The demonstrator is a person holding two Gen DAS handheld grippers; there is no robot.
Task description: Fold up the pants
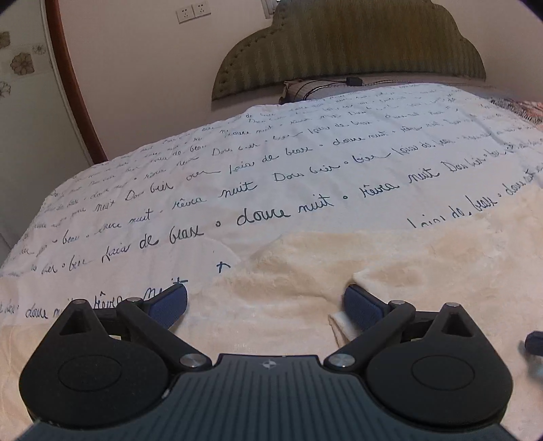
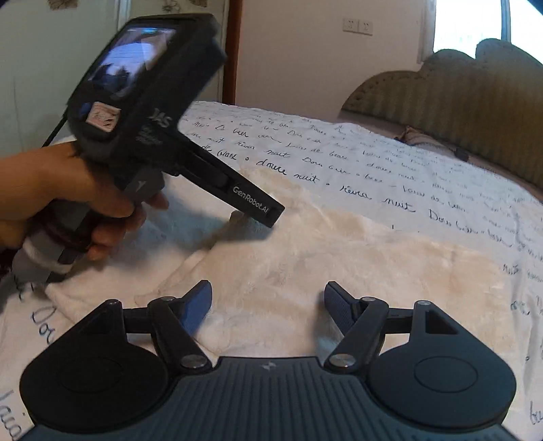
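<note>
Pants: cream, fluffy pants (image 1: pixel 339 271) lie flat on the bed, spread across its near part, below both grippers; in the right wrist view (image 2: pixel 339 264) they run from the left edge to the far right.
Bedspread: a white bedspread (image 1: pixel 237 163) printed with dark handwritten script lies under the pants and reaches up to the headboard.
Left gripper: the left gripper (image 1: pixel 265 302) has its jaws wide apart, with only the pile of the fabric seen between them (no fold is pinched); its blue pads (image 1: pixel 171 305) hang just over the cloth.
Right gripper: the right gripper (image 2: pixel 268 305) also stands well open above the pants, nothing caught between its fingers.
Left hand: in the right wrist view a person's hand (image 2: pixel 68 200) grips the handle of the left gripper, which tilts down toward the pants, its tip near the cloth.
Headboard: an olive padded headboard (image 1: pixel 353 47) with a scalloped top stands at the far end.
Wall: two white sockets (image 1: pixel 193 12) sit on the pale wall.
</note>
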